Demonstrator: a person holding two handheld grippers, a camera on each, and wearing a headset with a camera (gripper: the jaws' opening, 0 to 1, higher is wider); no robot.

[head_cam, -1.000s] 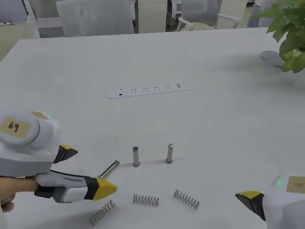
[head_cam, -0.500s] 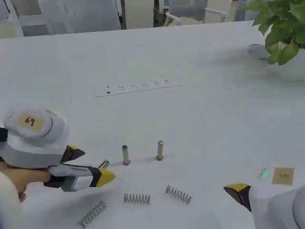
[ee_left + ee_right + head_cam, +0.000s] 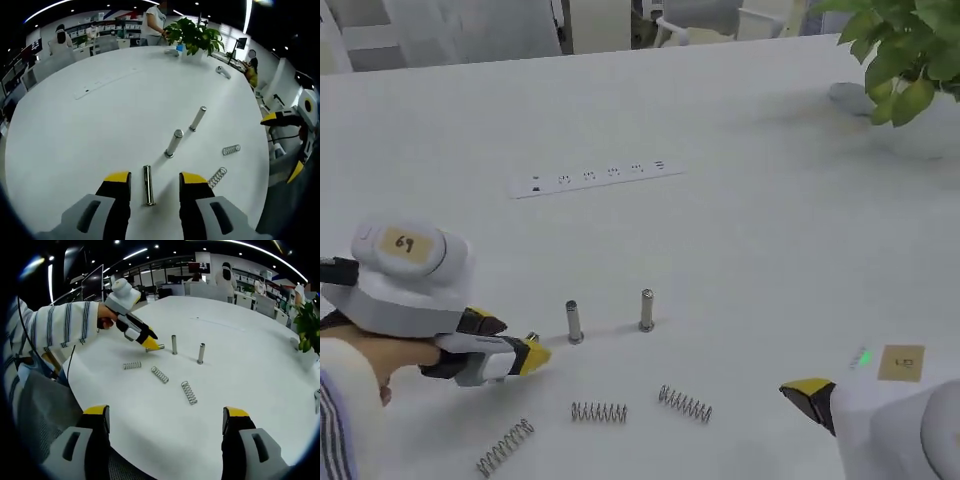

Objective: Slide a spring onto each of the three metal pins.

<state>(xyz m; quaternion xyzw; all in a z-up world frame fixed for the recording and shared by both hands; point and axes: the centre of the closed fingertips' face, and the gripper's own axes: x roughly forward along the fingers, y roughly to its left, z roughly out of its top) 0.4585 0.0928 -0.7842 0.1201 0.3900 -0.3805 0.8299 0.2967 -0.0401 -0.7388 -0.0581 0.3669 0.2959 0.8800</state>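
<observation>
Between the spread jaws of my left gripper point(image 3: 155, 177) lies the fallen pin point(image 3: 147, 185), flat on the table, its long axis running straight ahead along the jaws. Just beyond, angling right, stand two upright pins point(image 3: 173, 143). The springs point(image 3: 599, 411) lie loose between my grippers. My right gripper point(image 3: 165, 412) hangs wide open, well apart.

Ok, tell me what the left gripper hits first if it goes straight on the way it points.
The flat-lying pin, already between the open jaws of the left gripper. Beyond it, probably the nearer upright pin, though depth is unclear.
</observation>
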